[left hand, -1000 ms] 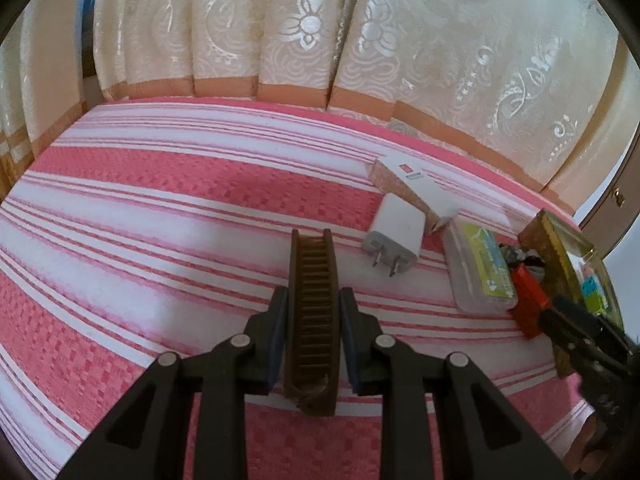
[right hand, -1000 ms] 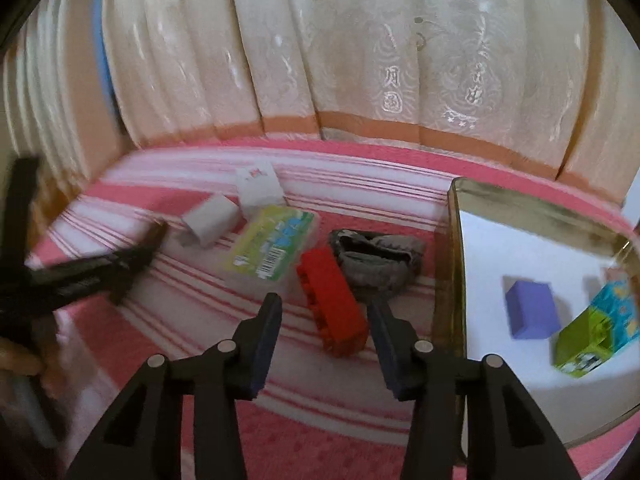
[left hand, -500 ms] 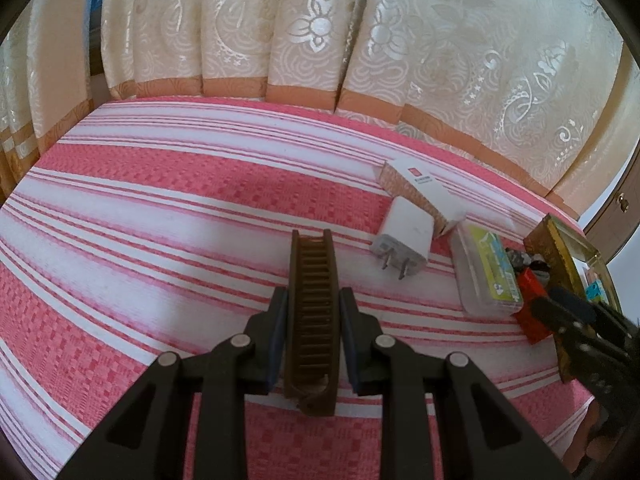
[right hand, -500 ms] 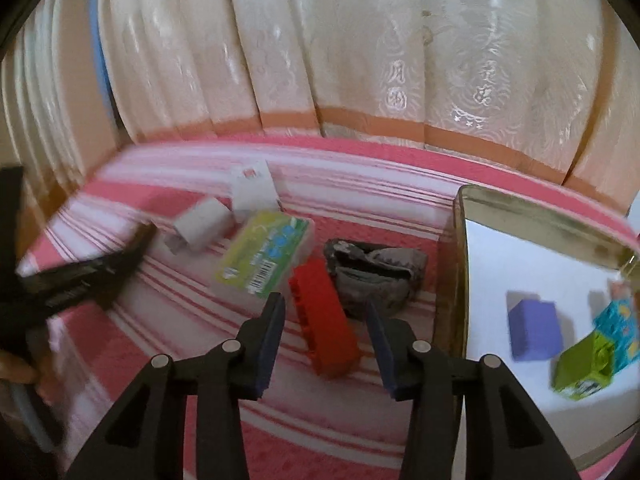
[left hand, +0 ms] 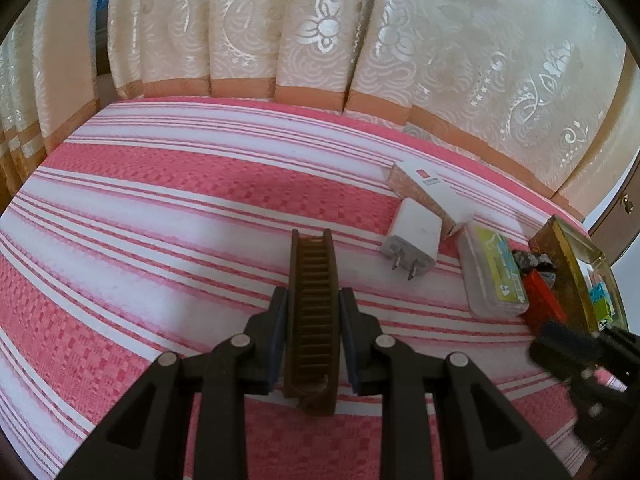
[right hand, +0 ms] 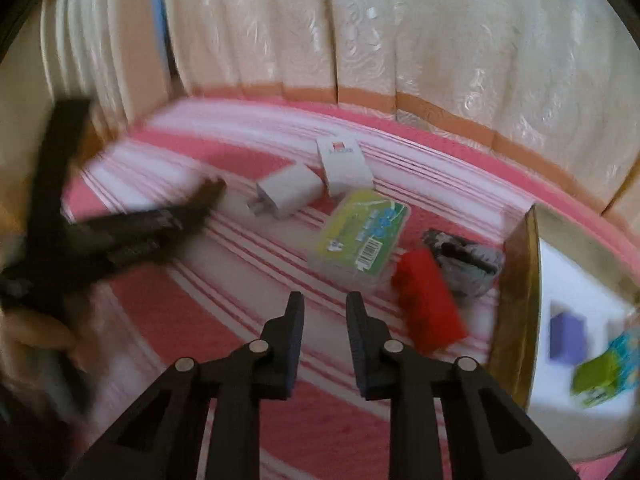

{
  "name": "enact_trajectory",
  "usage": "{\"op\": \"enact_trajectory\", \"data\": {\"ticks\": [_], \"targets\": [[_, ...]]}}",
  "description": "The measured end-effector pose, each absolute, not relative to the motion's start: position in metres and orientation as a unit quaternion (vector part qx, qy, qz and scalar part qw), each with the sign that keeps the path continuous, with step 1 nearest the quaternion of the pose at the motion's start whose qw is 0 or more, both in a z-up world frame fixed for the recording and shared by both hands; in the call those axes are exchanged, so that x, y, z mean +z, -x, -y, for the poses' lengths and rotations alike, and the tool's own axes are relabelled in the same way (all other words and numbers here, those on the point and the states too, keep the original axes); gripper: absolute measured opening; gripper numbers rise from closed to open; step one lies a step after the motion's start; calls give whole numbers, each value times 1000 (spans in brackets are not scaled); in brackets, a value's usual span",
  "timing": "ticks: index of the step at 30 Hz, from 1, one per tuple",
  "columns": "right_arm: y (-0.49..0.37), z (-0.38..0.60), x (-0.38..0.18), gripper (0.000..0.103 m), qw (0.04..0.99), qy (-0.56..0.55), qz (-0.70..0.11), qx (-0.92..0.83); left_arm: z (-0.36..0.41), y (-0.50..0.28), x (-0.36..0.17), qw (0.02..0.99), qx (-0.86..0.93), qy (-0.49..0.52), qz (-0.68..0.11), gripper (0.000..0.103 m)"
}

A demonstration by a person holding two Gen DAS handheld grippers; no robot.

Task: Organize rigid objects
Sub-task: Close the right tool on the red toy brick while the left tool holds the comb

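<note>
My left gripper (left hand: 312,334) pinches the brown comb (left hand: 311,312), low in the middle. My right gripper (right hand: 323,320) just closed on nothing; the red block (right hand: 430,300) sits right of it. I should open wide, then line up.

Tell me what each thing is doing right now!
Left gripper: shut on the brown plastic comb.
Right gripper: shut, holding nothing.
White charger plug: lying loose on the striped cloth.
Red toy brick: lying beside the gold-rimmed tray.
Purple cube: inside the tray.
</note>
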State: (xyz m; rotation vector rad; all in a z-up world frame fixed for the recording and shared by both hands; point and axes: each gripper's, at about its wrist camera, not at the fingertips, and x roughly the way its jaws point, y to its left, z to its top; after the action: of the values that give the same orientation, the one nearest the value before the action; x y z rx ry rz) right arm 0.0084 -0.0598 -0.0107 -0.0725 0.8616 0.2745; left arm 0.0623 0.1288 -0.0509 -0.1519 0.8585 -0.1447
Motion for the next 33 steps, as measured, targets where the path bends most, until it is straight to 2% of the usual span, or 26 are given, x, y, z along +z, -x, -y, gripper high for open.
{"op": "enact_trajectory", "data": {"ticks": [3, 6, 12, 20, 24, 27, 28, 33], "targets": [[6, 80, -5, 24, 921, -9, -370, 124, -127, -62, -51, 904, -70, 70, -415, 24], [11, 91, -9, 24, 920, -30, -369, 128, -128, -62, -51, 904, -69, 70, -416, 24], [-1, 80, -21, 25, 913, 1, -397, 98, -128, -61, -50, 904, -67, 72, -416, 24], [-5, 83, -13, 25, 929, 58, -363, 49, -130, -60, -49, 904, -68, 76, -416, 24], [-23, 70, -22, 25, 913, 126, -387, 22, -129, -59, -47, 904, -70, 76, -414, 24], [-34, 66, -23, 32, 899, 168, -404, 1, -130, -59, -45, 904, -72, 80, -413, 24], [-39, 66, -23, 35, 893, 174, -414, 6, -130, -59, -45, 904, -72, 82, -413, 24], [-48, 79, -15, 35, 861, 159, -478, 65, -131, -57, -43, 903, -73, 89, -413, 24]]}}
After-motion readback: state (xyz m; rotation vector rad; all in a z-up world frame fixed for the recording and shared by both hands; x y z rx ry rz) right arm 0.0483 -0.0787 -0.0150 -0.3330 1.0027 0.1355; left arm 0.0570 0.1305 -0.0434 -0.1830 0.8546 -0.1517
